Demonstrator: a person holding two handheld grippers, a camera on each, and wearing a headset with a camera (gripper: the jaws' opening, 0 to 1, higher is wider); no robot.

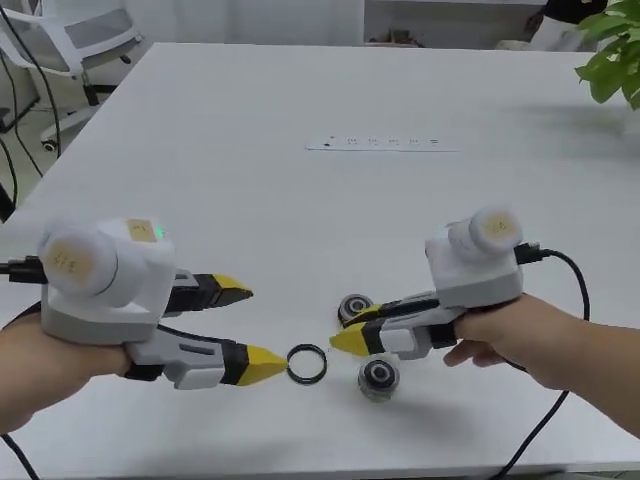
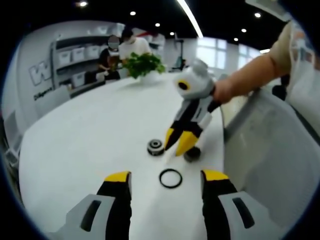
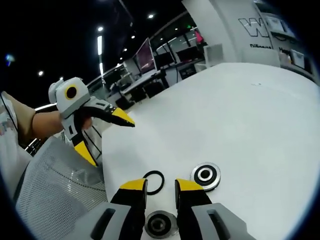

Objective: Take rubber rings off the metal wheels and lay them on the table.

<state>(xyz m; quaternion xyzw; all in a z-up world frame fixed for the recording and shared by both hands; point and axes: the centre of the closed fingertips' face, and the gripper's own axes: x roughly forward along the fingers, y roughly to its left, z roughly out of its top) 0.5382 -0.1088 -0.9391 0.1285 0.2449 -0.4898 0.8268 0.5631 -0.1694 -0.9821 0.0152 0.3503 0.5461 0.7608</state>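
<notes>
A loose black rubber ring (image 1: 306, 363) lies flat on the white table (image 1: 300, 200), between the tips of both grippers. Two metal wheels rest close by: one (image 1: 353, 307) behind my right gripper's jaws, the other (image 1: 379, 376) under them. My left gripper (image 1: 255, 328) stands wide open with nothing in it, the ring (image 2: 170, 178) just ahead of its jaws. My right gripper (image 1: 345, 335) is open only narrowly and holds nothing; below it lie the ring (image 3: 153, 181), one wheel (image 3: 205, 176) and, low between its fingers, the other wheel (image 3: 160, 223).
A flat white strip with sockets (image 1: 385, 143) lies mid-table farther back. A green plant (image 1: 615, 55) stands at the far right corner and an office chair (image 1: 90, 40) at the far left. A black cable (image 1: 560, 400) trails from the right gripper.
</notes>
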